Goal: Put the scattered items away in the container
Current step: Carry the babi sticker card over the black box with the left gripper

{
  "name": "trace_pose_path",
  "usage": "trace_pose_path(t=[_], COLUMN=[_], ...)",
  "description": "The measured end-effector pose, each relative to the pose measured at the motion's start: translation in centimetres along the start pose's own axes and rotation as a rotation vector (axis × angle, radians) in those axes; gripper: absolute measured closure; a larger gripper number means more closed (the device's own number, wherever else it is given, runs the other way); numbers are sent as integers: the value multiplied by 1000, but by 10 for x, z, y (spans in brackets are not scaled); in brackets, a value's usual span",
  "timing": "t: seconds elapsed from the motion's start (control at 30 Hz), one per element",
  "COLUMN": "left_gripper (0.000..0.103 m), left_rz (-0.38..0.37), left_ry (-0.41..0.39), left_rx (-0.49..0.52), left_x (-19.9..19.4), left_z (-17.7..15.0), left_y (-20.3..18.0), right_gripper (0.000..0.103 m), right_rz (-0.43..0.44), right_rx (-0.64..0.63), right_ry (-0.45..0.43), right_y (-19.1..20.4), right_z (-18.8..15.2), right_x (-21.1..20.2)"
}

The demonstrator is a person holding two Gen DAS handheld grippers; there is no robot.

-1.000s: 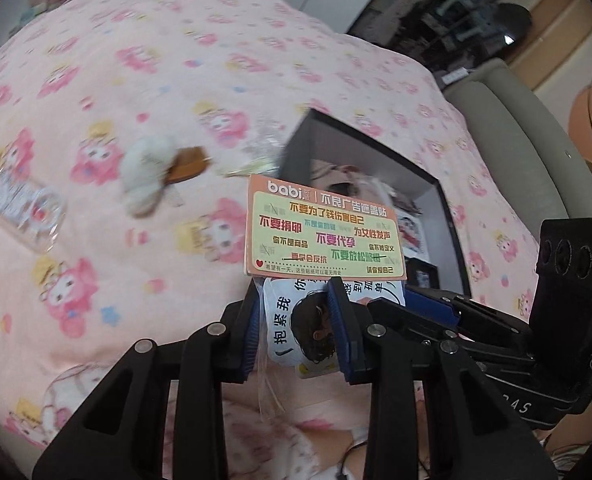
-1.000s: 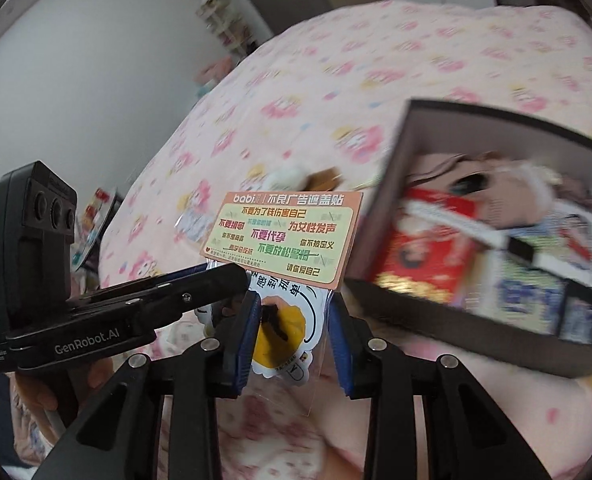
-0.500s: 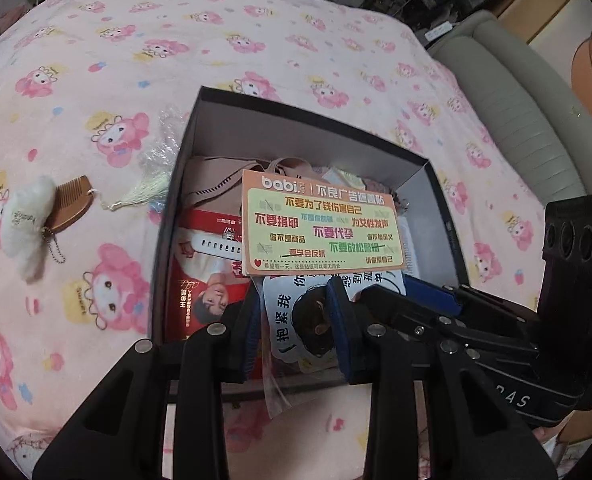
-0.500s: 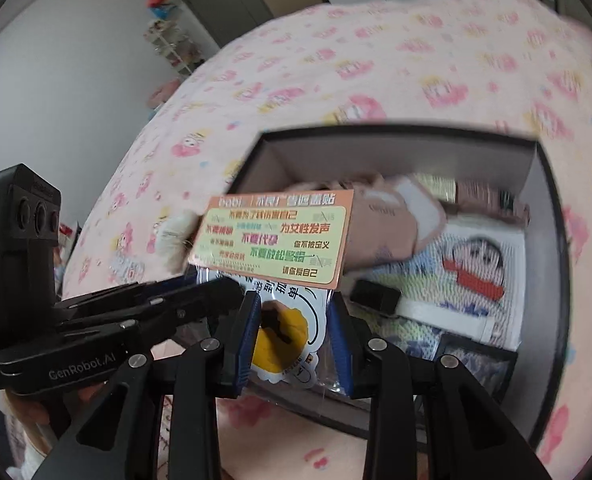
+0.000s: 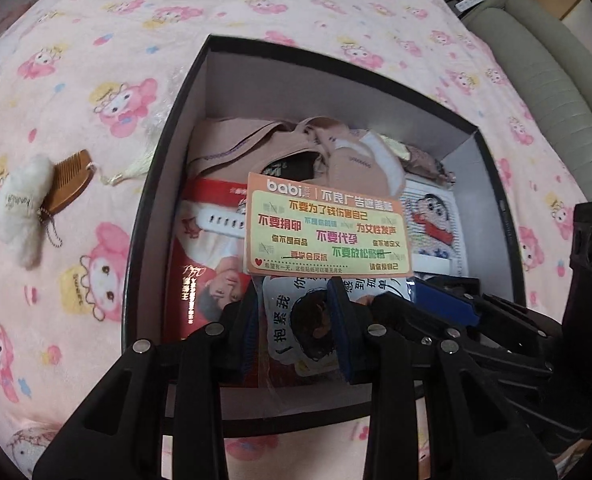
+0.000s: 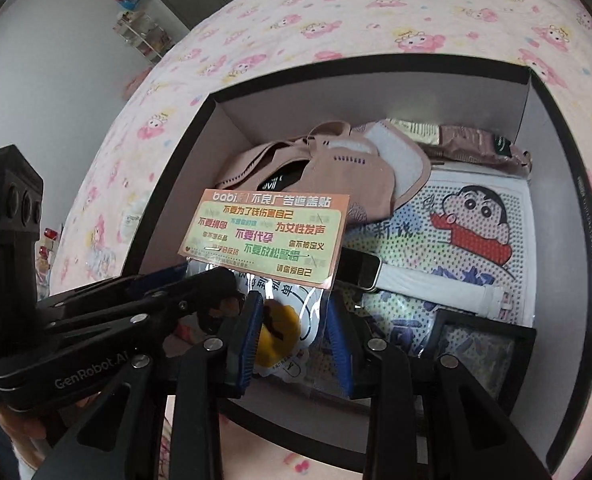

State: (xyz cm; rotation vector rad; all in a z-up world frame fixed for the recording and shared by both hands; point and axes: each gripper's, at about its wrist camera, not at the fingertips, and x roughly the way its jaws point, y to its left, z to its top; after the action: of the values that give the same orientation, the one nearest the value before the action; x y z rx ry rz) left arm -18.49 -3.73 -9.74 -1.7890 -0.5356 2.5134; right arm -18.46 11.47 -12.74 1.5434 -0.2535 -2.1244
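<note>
Both grippers hold one clear sticker pack with an orange-and-yellow header card (image 5: pixel 327 232) (image 6: pixel 268 232) over the open black box (image 5: pixel 152 208) (image 6: pixel 164 216). My left gripper (image 5: pixel 296 320) is shut on the pack's lower part; my right gripper (image 6: pixel 294 332) is shut on it from the other side. The box holds a pink bra (image 6: pixel 323 176), a cartoon bead mat (image 6: pixel 467 224), a red booklet (image 5: pixel 208 264) and a white watch (image 6: pixel 383 276). On the bed left of the box lie a fluffy white charm (image 5: pixel 22 210) and a wooden comb (image 5: pixel 70 186).
The pink cartoon blanket (image 5: pixel 96 60) covers the bed around the box. A pale tassel (image 5: pixel 136 166) lies by the box's left wall. A grey-green sofa (image 5: pixel 555 92) stands at the far right. A shelf with toys (image 6: pixel 136 28) stands by the wall.
Both grippers have carried the sticker pack from over the blanket to over the box and closer down toward its contents. The charm and comb stayed in place.
</note>
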Motion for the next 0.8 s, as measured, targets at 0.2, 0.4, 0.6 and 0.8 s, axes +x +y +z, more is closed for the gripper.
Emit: trace_pose_path(t=[0.2,0.4,0.6,0.8], left_gripper=[73,74,72,74], left_rz=[75,218,159,57], left_ry=[-5,22,-28,17], left_rx=[10,59,34,57], left_x=[7,20,5,16], left_z=[-5,-12,-10,-9], left_y=[-1,-9,-7,-12], right_gripper=[73,73,73,73], right_rz=[-34,-125,-133,-198], right_rx=[5,-21,3,0], right_ry=[48,103,65,13], right_y=[0,-2,-5,-10], right_z=[-2,-6,-7,-7], right_x=[9,25,14,3])
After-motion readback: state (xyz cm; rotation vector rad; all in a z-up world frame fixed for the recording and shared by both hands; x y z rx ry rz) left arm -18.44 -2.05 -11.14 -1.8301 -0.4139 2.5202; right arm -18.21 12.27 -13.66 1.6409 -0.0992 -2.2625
